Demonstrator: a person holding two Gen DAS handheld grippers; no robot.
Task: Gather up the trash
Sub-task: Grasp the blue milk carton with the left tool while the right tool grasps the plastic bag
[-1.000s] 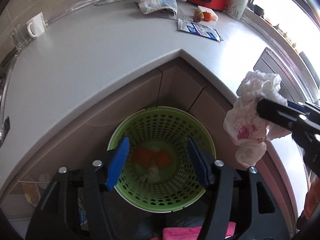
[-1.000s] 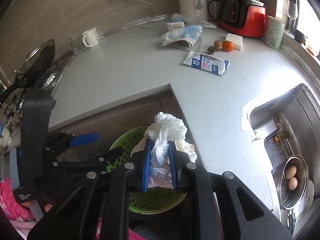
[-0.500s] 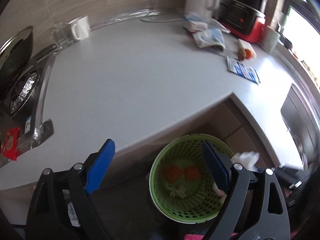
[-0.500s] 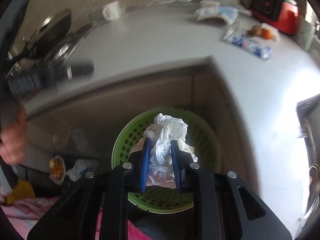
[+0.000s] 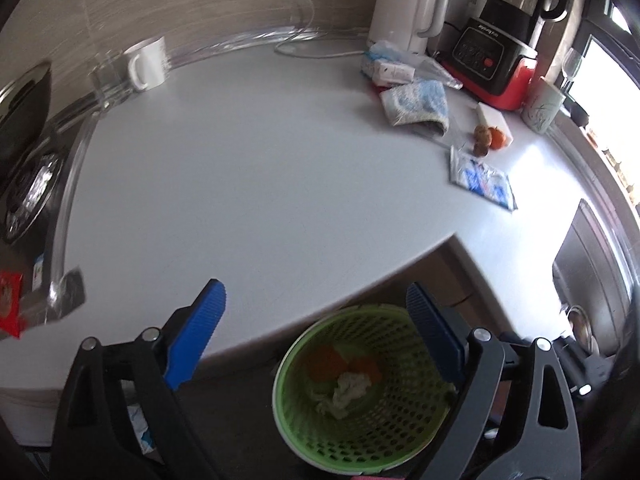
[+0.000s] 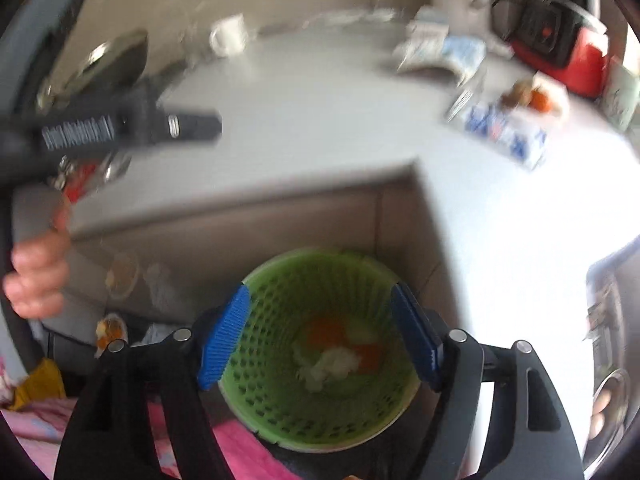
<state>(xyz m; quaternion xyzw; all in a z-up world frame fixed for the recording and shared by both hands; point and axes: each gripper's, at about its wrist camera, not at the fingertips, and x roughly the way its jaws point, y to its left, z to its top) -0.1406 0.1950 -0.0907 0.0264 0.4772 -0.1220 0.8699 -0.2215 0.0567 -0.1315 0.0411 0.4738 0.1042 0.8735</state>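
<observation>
Right tool [image 6: 320, 342] gapes wide & empty over a green perforated bin [image 6: 320, 432] w/ crumpled tissue [image 6: 326, 364] & orange scraps inside, left tool [image 5: 316, 336] likewise wide open w/ nothing held, above the grey counter [image 5: 260, 184] edge.

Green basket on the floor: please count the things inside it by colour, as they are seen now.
In the green basket:
Orange pieces: 2
White crumpled paper: 1 wad visible; whether it is more than one piece cannot be told
Total: 3
</observation>
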